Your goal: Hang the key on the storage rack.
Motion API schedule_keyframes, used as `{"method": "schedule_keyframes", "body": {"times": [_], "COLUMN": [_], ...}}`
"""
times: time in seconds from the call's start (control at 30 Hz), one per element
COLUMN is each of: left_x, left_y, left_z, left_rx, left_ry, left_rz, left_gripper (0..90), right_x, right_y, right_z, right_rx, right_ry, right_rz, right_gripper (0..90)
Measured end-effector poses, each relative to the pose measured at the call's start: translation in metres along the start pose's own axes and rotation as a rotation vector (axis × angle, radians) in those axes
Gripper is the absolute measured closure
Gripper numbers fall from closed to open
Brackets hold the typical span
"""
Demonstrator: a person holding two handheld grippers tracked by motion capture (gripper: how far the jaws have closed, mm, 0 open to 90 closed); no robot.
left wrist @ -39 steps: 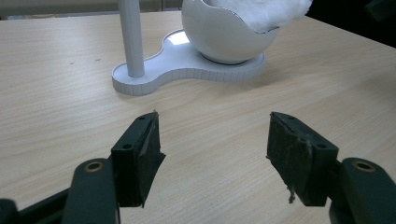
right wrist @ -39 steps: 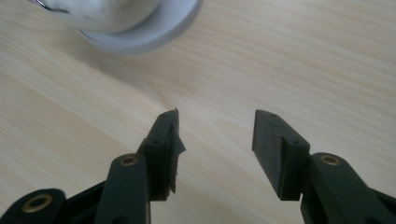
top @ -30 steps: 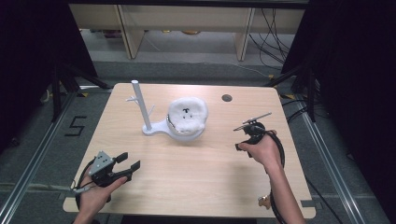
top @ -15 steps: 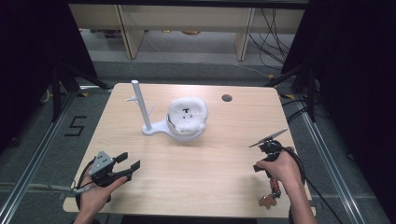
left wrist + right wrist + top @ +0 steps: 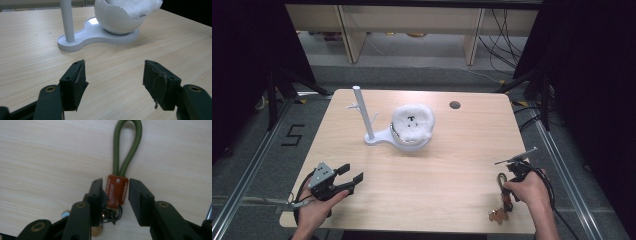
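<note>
Just now the keychain's brown tab (image 5: 117, 191) sits between the right gripper's (image 5: 117, 195) parted jaws.

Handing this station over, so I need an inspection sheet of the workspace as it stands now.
Surface: wooden table, round hole near the far edge.
Job's things: keychain with green cord loop, flat on the table by the near right corner.
Clutter: white stand with a post, carrying a bowl of white fluff.
Grippers: left gripper open, nothing between its fingers; right gripper straddles the keychain's brown tab, jaws just been opening, gap on the right side.
Cables: trailing behind the table on the floor.
Surroundings: shelving behind, dark sides.
</note>
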State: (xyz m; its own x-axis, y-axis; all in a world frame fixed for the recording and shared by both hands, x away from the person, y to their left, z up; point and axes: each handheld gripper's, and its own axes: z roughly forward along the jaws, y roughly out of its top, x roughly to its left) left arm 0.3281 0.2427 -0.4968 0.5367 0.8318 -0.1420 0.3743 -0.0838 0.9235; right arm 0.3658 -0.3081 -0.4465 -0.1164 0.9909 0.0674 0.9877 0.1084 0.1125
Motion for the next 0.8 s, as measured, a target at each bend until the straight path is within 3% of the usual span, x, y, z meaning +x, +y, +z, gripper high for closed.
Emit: {"method": "schedule_keyframes", "body": {"times": [0.03,0.17,0.2,0.27,0.3,0.33,0.37,0.4,0.43,0.47,0.5,0.57,0.67,0.7,0.8], "left_x": [0.0,0.0,0.0,0.0,0.0,0.0,0.0,0.0,0.0,0.0,0.0,0.0,-0.001,-0.001,-0.001], "left_y": [0.0,0.0,0.0,0.0,-0.001,-0.001,-0.001,-0.001,-0.001,-0.001,-0.001,-0.001,-0.001,-0.001,-0.002], "left_z": [0.0,0.0,-0.001,-0.001,-0.001,-0.001,-0.001,-0.001,-0.001,-0.001,-0.001,-0.001,-0.001,-0.001,-0.001], "left_rx": [0.0,0.001,0.002,0.002,0.004,0.003,0.004,0.004,0.004,0.004,0.004,0.005,0.012,0.01,0.012], "left_ry": [0.002,0.0,-0.001,-0.001,0.0,-0.001,-0.001,-0.001,0.0,0.0,0.0,-0.001,0.007,0.005,0.005], "left_rz": [0.0,-0.001,0.001,0.002,0.001,0.0,0.001,0.0,0.001,0.002,0.002,0.003,0.005,0.005,0.004], "left_gripper": [34.4,34.4,34.3,34.4,34.4,34.3,34.4,34.3,34.4,34.4,34.3,34.4,34.3,34.3,34.3], "right_x": [-0.001,-0.004,-0.005,-0.004,-0.006,-0.004,-0.005,-0.007,-0.007,-0.009,-0.006,-0.01,-0.008,-0.012,-0.009], "right_y": [-0.001,-0.003,-0.003,-0.003,-0.002,-0.003,-0.002,-0.001,-0.002,-0.002,-0.001,0.0,0.001,0.001,0.0], "right_z": [0.001,0.008,0.008,0.013,0.013,0.017,0.017,0.019,0.021,0.023,0.022,0.023,0.024,0.026,0.025], "right_rx": [0.013,0.011,0.032,0.032,0.048,0.023,0.048,0.05,0.048,0.042,0.082,0.065,0.074,0.041,0.034], "right_ry": [0.007,0.021,0.027,0.036,0.028,0.041,0.047,0.04,0.067,0.061,0.068,0.063,0.053,0.06,0.041], "right_rz": [0.021,0.022,0.016,0.046,0.025,0.059,0.063,0.045,0.062,0.034,0.078,0.031,0.031,-0.032,-0.024], "right_gripper": [64.2,63.9,64.0,64.2,64.3,64.4,64.6,64.6,64.8,64.7,64.8,65.7,69.7,70.4,74.0]}}
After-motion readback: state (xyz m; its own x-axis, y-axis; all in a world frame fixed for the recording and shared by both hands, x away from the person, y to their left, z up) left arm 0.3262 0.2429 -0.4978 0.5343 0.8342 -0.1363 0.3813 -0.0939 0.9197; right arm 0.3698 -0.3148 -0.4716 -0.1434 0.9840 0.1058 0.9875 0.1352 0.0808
